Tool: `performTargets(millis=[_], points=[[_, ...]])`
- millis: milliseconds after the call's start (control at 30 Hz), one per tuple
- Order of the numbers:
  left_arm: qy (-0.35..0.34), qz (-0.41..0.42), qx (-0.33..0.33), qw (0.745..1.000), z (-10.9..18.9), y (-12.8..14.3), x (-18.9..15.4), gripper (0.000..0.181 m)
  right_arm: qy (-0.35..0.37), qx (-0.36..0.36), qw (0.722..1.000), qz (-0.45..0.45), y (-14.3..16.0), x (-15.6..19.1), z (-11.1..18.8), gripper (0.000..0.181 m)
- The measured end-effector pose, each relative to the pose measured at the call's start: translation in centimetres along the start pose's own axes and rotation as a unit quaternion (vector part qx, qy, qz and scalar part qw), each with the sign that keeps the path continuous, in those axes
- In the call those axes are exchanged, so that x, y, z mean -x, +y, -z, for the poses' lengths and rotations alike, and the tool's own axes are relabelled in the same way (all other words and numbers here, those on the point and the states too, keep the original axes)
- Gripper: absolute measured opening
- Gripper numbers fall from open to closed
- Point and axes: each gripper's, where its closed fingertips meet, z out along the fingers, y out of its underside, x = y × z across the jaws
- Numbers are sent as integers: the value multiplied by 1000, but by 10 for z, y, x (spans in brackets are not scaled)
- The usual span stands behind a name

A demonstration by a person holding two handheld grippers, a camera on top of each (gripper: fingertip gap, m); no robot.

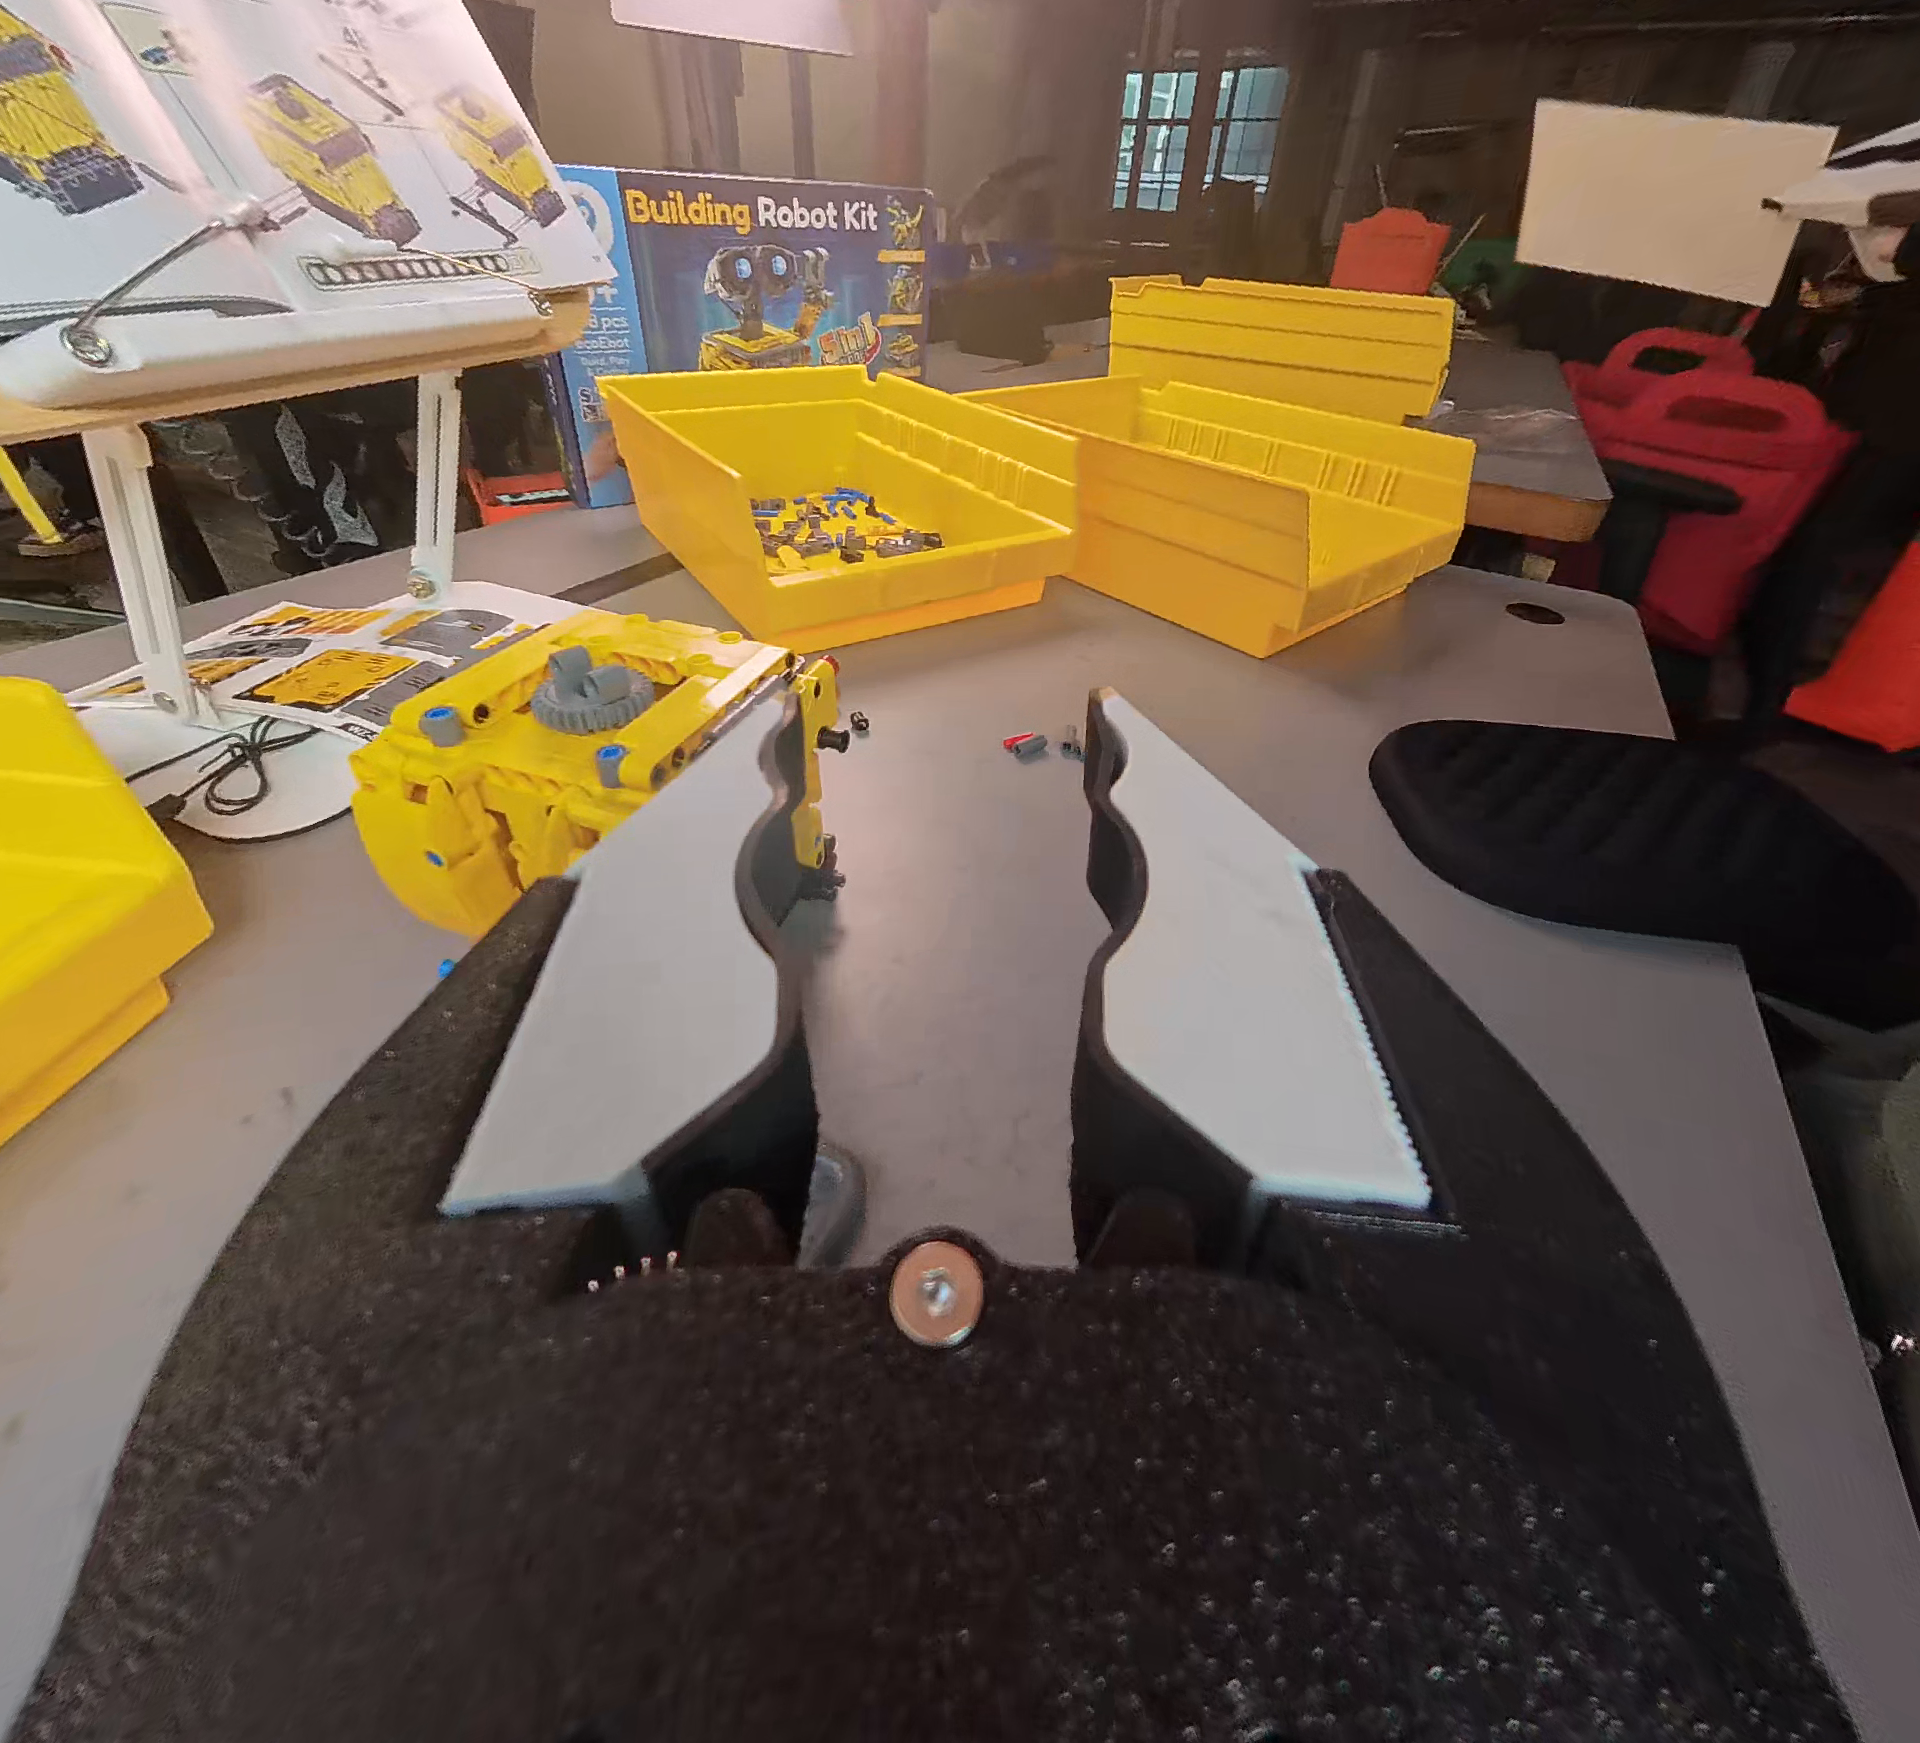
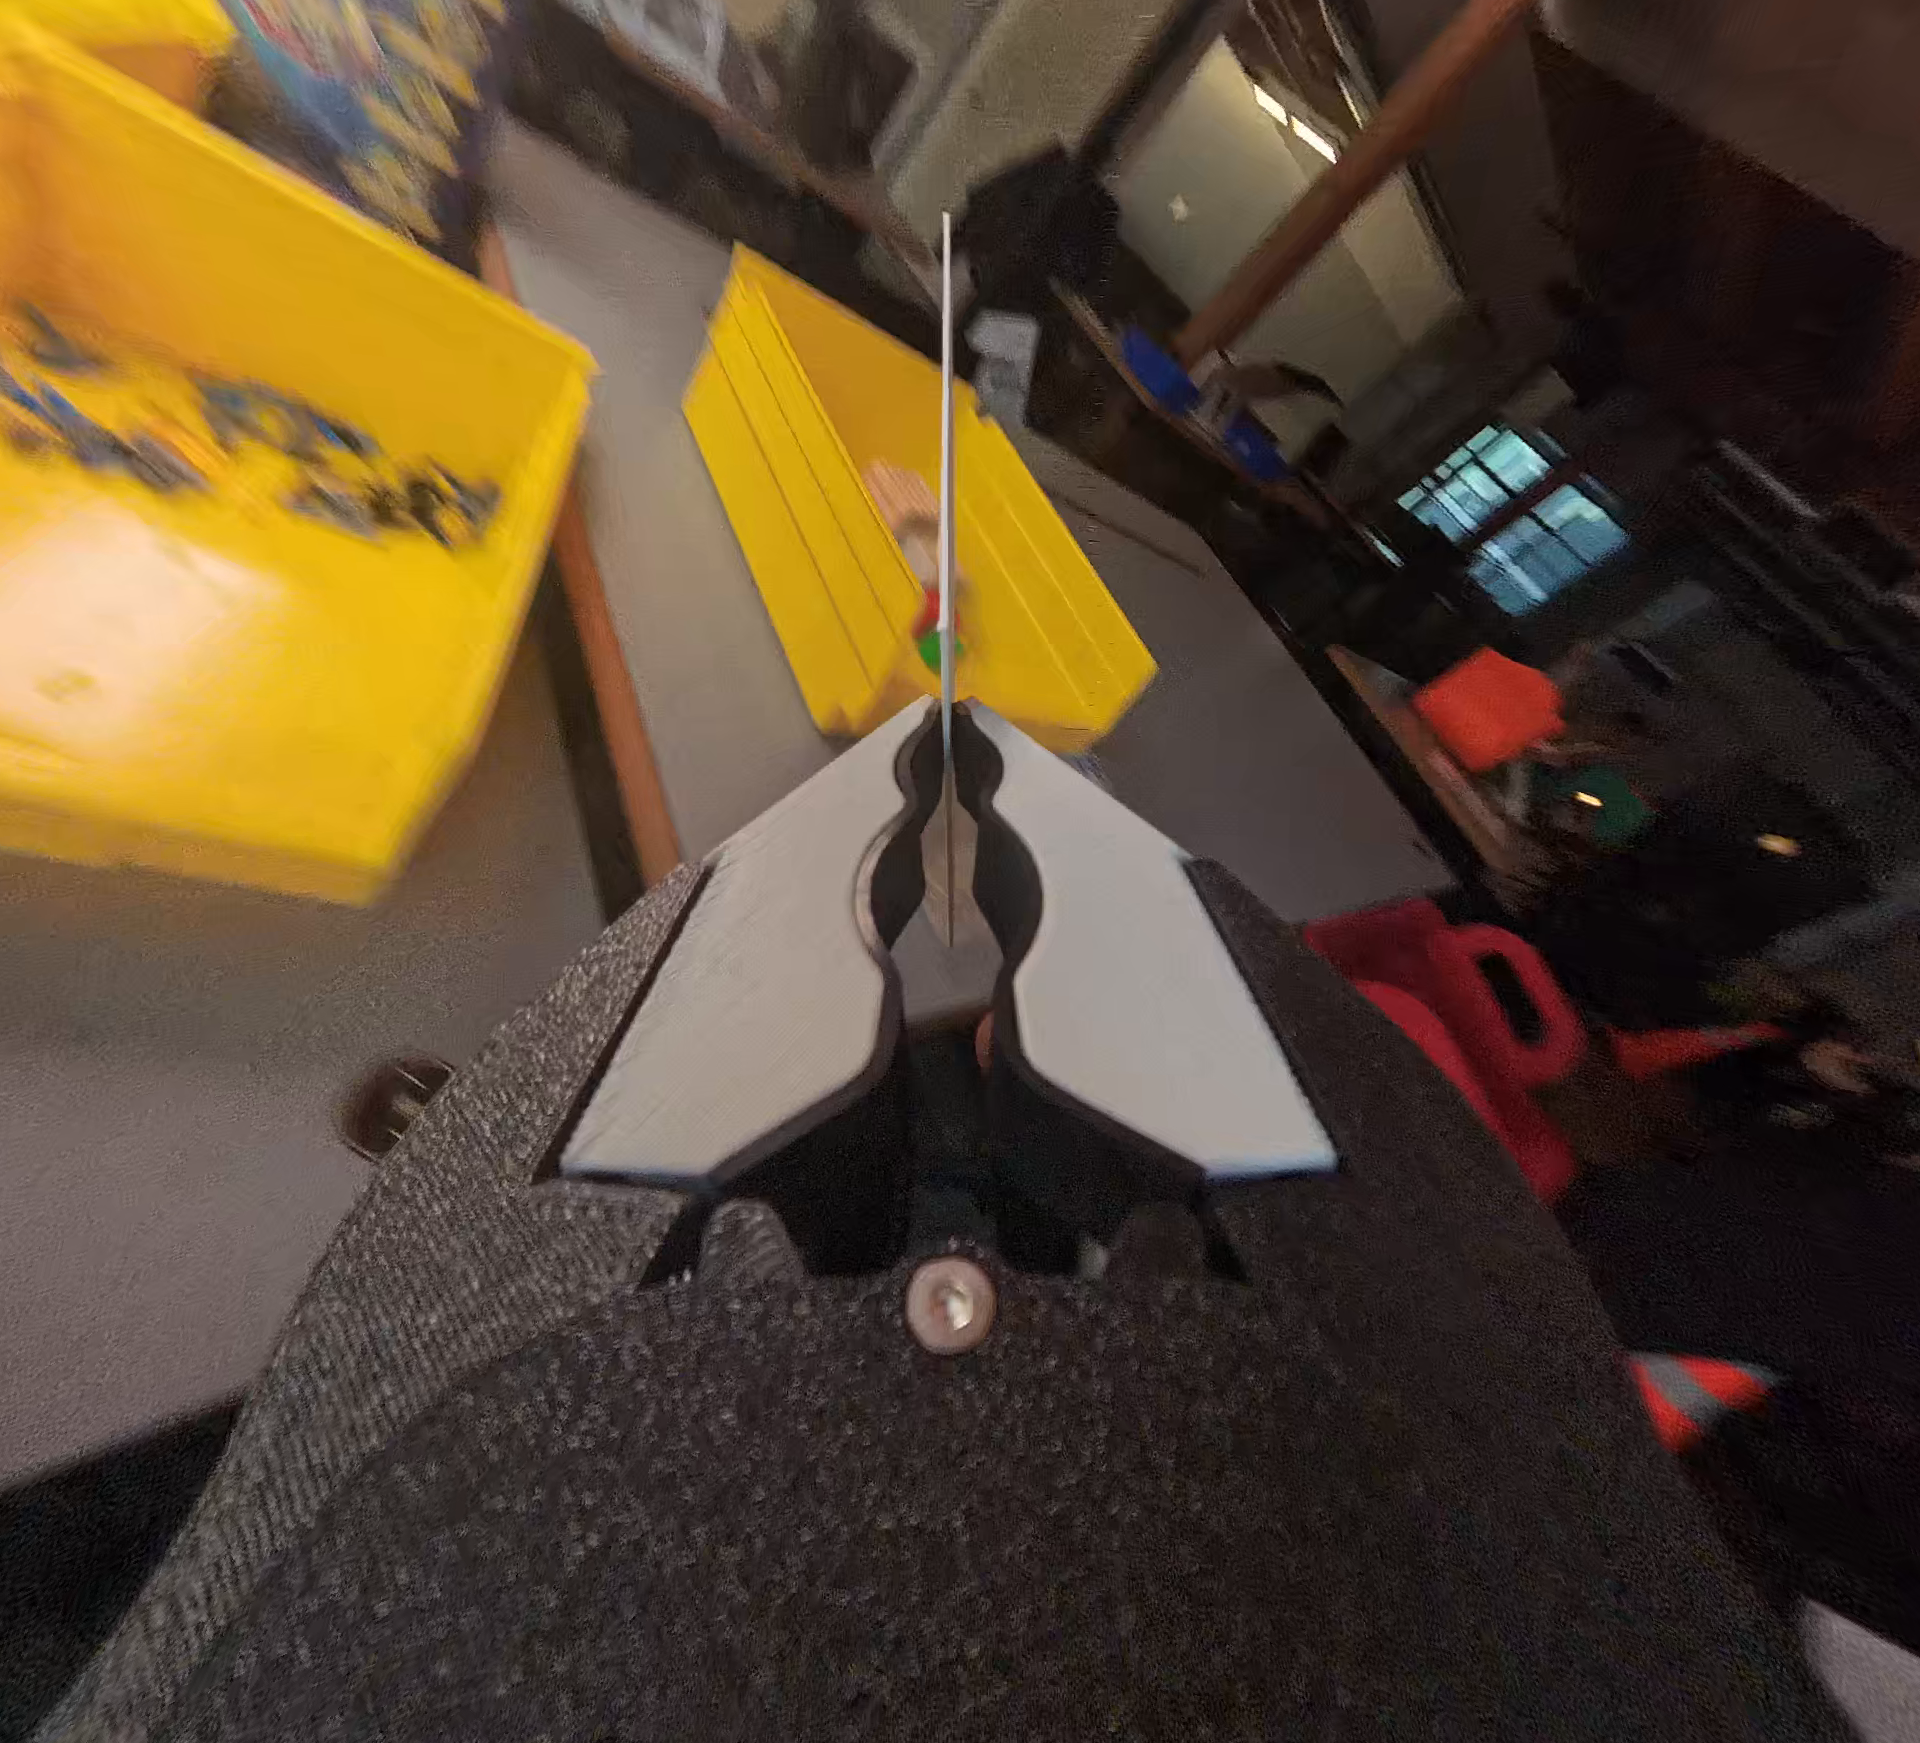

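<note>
Right tongs [image 2: 948,717] pinch white sheet [image 2: 947,446] edge-on, upright.

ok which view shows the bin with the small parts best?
Left wrist view: the yellow parts bin is sharp and whole, with blue and grey pieces visible on its floor. The right wrist view shows the same bin only partly, cut off at the left edge and motion-blurred, so the pieces smear.

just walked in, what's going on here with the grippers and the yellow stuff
The left gripper hangs open above the grey table, beside a yellow brick model. The right gripper is shut on a thin white sheet, seen edge-on. A yellow bin holds small parts.
</note>
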Motion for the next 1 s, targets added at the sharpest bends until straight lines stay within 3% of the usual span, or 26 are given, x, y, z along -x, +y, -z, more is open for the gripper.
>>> performTargets(millis=[100,200,300,567,767,867,1000], points=[[-3,-4,7,1000,-2,3,1,52,9,169,968,186,85,-16,-14,1],[-6,-4,14,1000,-4,7,3,52,-12,255,919,300,129,-8,-14,1],[-8,0,22,1000,-6,12,4,52,-30,278,909,310,132,5,-13,1],[-9,0,28,1000,-6,15,6,52,-22,344,879,330,135,-4,-19,1],[-5,6,27,1000,-6,14,6,52,-84,342,865,357,123,48,-7,0],[1,10,31,999,-7,16,4,52,-96,342,858,370,128,65,-28,0],[3,8,34,999,-7,18,3,51,-99,366,855,354,146,64,-71,2]])
